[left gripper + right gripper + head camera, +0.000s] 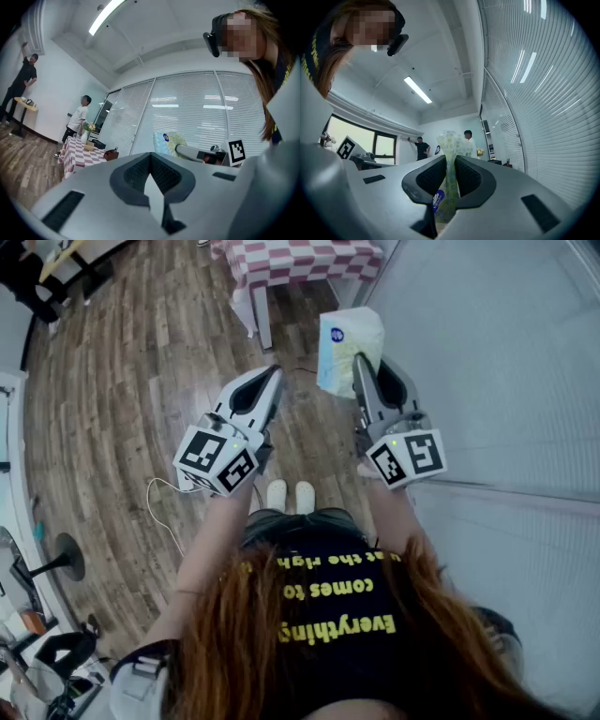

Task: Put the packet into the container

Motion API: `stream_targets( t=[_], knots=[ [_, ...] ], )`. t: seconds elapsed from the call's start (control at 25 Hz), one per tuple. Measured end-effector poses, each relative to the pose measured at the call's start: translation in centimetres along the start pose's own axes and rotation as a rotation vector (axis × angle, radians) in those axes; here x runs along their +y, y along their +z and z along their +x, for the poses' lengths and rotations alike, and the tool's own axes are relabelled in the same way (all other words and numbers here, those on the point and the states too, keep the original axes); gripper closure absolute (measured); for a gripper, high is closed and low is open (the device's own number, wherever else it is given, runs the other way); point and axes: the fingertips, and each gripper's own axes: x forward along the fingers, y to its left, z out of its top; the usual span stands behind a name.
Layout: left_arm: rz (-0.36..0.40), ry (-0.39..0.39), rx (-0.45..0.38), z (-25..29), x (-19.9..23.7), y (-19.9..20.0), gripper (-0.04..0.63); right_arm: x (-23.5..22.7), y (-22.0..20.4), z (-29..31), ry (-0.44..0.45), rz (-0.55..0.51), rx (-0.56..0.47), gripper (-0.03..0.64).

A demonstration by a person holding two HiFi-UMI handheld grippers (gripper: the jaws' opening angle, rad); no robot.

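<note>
The packet (pixel 343 341) is a pale blue-green soft pack with a blue round logo. My right gripper (pixel 362 369) is shut on its lower edge and holds it upright in the air above the wooden floor. In the right gripper view the packet (pixel 451 149) stands pinched between the two dark pads, and the gripper (pixel 450 180) points about level. My left gripper (pixel 270 381) hangs beside it on the left, shut with nothing in it. From the left gripper view, the jaws of that gripper (pixel 151 161) meet and the packet (pixel 167 142) shows beyond them.
A table with a red-and-white checked cloth (pixel 305 259) stands ahead. A wall of white blinds (pixel 506 362) runs along the right. A white cable (pixel 164 512) lies on the floor at left. Two people (pixel 77 123) stand far off by the wall.
</note>
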Motion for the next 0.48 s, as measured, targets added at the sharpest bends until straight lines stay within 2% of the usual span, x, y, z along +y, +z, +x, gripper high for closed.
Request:
stream_targets(
  t=[0.2, 0.48],
  knots=[
    [0.002, -0.004, 0.001, 0.51, -0.23, 0.02, 0.595, -0.1, 0.4, 0.06, 0.006, -0.006, -0.006, 0.548],
    [0.043, -0.005, 0.014, 0.99, -0.52, -0.4, 0.595, -0.35, 0.33, 0.23, 0.016, -0.014, -0.009, 0.549]
  ],
)
